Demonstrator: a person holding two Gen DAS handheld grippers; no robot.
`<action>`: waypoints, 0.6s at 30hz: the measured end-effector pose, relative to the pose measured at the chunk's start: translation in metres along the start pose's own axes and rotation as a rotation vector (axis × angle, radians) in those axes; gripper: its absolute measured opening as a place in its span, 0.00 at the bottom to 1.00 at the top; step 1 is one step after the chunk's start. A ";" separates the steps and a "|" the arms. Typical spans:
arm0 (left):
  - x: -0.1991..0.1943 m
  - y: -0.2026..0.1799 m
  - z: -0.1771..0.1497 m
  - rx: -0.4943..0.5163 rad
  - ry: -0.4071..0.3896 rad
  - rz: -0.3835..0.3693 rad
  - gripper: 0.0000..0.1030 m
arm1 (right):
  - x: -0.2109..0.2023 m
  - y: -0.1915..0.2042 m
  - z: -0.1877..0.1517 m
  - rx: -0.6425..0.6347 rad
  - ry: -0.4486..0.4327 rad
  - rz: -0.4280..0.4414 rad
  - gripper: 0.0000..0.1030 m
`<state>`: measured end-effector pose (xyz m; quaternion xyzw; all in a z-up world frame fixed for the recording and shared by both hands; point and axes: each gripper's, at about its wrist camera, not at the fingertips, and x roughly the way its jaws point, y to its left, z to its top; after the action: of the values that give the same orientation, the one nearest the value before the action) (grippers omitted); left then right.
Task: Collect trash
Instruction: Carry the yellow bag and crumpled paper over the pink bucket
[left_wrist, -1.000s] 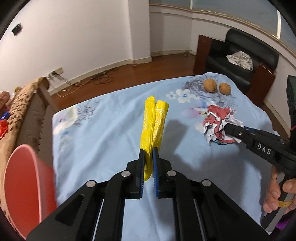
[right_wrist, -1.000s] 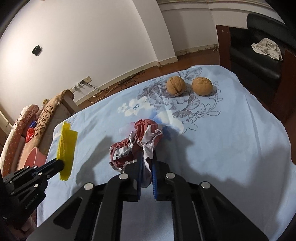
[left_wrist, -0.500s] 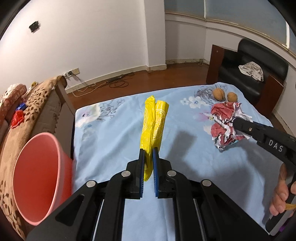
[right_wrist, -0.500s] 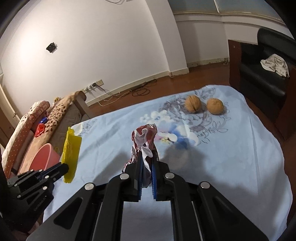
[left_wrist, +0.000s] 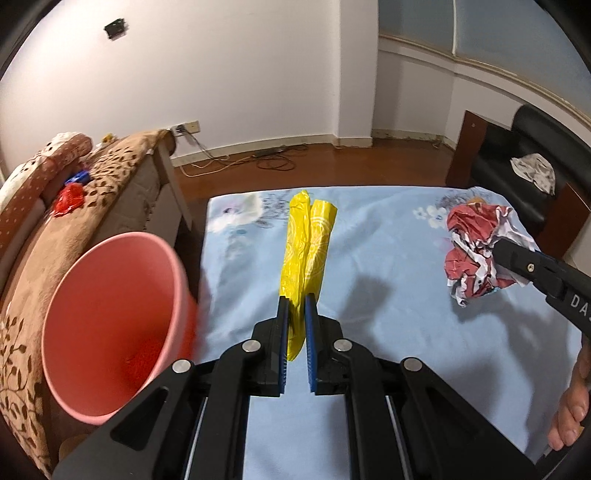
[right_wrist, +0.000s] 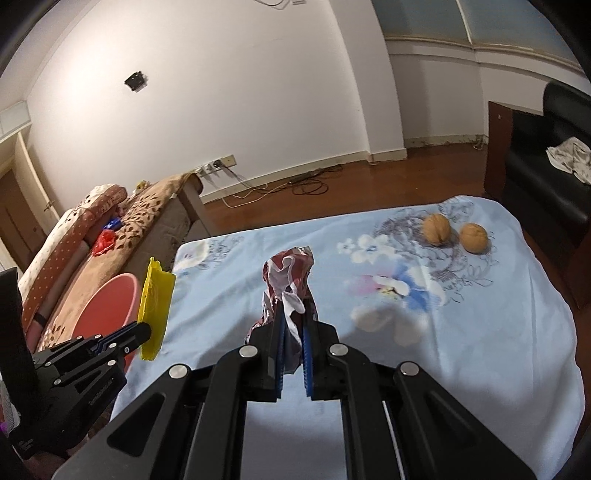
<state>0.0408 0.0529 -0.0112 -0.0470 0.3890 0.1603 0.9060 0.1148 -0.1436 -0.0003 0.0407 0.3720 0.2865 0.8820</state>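
Note:
My left gripper (left_wrist: 296, 301) is shut on a long yellow plastic wrapper (left_wrist: 306, 247), held in the air above the blue flowered tablecloth (left_wrist: 369, 295). It also shows in the right wrist view (right_wrist: 155, 295). My right gripper (right_wrist: 292, 314) is shut on a crumpled red and white wrapper (right_wrist: 290, 280), also lifted off the cloth; it shows at the right of the left wrist view (left_wrist: 476, 254). A pink bin (left_wrist: 110, 321) stands open beside the table's left edge, left of my left gripper.
Two walnuts (right_wrist: 454, 232) lie on the far right of the tablecloth (right_wrist: 480, 332). A brown leaf-patterned sofa (left_wrist: 74, 206) stands behind the bin. A black armchair (left_wrist: 535, 177) with a rag stands beyond the table's far right corner.
Both grippers have risen and swung left with their wrappers. The pink bin has grown larger and closer in the left wrist view.

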 end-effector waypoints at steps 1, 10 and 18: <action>-0.001 0.003 -0.001 -0.007 -0.001 0.005 0.08 | 0.000 0.004 0.000 -0.007 0.000 0.004 0.07; -0.013 0.034 -0.008 -0.079 -0.011 0.047 0.08 | 0.002 0.043 0.005 -0.068 0.000 0.046 0.07; -0.023 0.063 -0.015 -0.135 -0.021 0.095 0.08 | 0.011 0.086 0.006 -0.136 0.013 0.101 0.07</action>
<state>-0.0046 0.1033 -0.0028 -0.0877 0.3698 0.2295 0.8961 0.0840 -0.0657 0.0215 -0.0024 0.3552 0.3553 0.8647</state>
